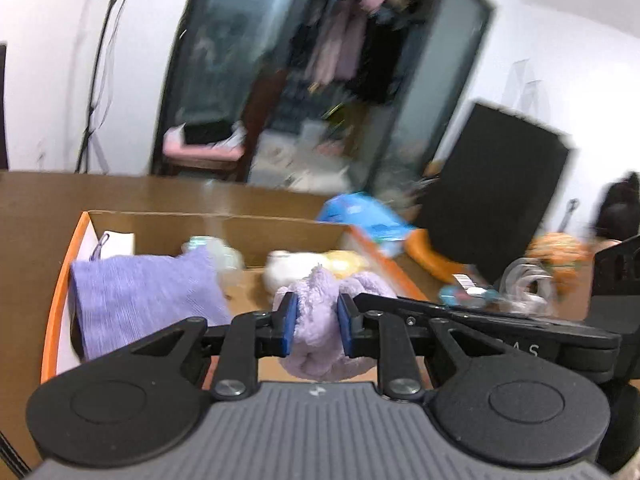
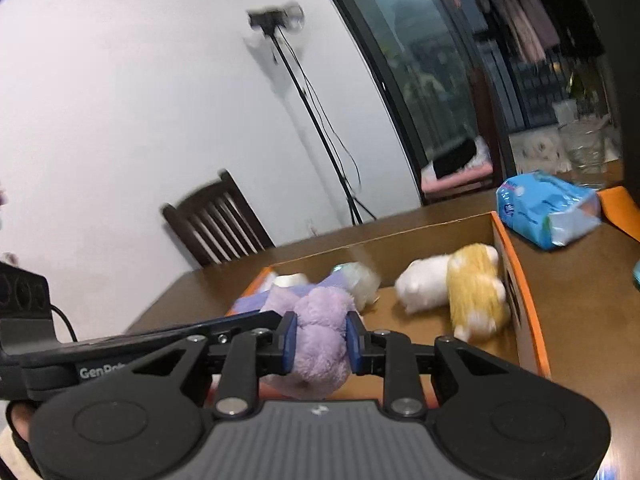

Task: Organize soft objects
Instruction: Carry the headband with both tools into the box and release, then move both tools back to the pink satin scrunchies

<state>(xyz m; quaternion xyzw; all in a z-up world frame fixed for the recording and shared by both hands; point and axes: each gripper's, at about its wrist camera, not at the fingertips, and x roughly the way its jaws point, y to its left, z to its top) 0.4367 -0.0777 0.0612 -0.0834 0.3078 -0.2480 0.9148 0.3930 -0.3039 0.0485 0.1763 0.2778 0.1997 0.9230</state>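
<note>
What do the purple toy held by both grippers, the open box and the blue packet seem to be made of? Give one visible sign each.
Purple plush toy: looks like fuzzy pile fabric; it bulges between the right gripper and left gripper.
Cardboard box: matte brown inside, orange outside, thin straight walls.
Blue packet: probably thin plastic film; glossy and crinkled.

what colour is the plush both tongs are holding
Pale lilac plush, clearest in the right wrist view.

plush toys in box, tissue pack beside box
</note>
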